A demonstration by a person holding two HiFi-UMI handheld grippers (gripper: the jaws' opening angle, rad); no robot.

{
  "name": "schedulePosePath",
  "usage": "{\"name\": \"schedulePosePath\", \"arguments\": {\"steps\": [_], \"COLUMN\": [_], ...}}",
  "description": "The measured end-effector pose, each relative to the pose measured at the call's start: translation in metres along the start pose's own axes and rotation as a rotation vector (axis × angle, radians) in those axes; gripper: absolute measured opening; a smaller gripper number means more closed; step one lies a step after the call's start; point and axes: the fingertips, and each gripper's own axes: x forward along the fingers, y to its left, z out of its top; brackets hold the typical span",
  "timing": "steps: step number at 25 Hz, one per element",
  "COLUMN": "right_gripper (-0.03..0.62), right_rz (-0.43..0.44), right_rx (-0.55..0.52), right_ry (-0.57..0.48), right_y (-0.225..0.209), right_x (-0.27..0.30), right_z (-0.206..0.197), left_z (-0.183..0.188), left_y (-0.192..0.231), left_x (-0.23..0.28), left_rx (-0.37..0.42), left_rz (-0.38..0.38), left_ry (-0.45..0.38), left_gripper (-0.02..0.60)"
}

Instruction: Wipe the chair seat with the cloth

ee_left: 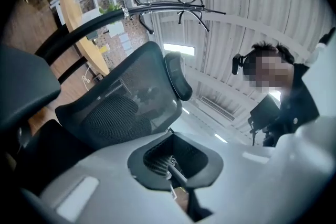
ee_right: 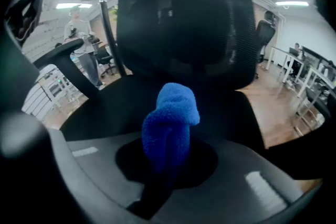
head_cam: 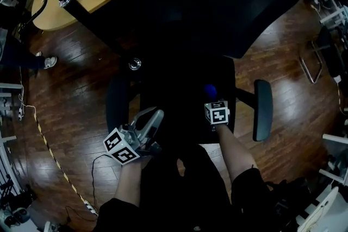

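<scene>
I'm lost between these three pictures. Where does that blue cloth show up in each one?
Head view: the blue cloth is small, right of centre, over the dark seat.
Left gripper view: not in it.
Right gripper view: dead centre, pinched by the right gripper.
Shared landmark: the chair's black mesh backrest.

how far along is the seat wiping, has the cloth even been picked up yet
Done: the blue cloth is picked up, and the right gripper is shut on it.
In hand: the cloth is held at the chair seat, near its front; contact cannot be told.
Left: the wiping itself. The seat is too dark to show any wiped area. The left gripper is shut and empty beside the seat's front left.
</scene>
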Motion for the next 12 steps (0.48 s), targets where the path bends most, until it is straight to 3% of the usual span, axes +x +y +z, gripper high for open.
{"name": "schedulePosePath", "arguments": {"steps": [6,10,12], "right_gripper": [0.035,0.035,0.035], "right_rz": [0.304,0.462,0.497], "right_rx": [-0.143,-0.244,-0.251], "right_ry": [0.016,0.072,0.098], "right_y": [0.174,0.278,0.306], "right_x": [0.037,0.047,0.053], "right_z": [0.036,0.025,0.012], "left_z": [0.025,0.040,0.047], "left_y": [-0.002,0.011,0.018], "left_x": [-0.040,-0.073,-0.090], "left_rx": [0.038,0.043,0.045], "left_rz": [0.095,0.165,0.193], "left_ry": [-0.092,-0.158,-0.185], "left_gripper": [-0.003,-0.003,-0.003]}}
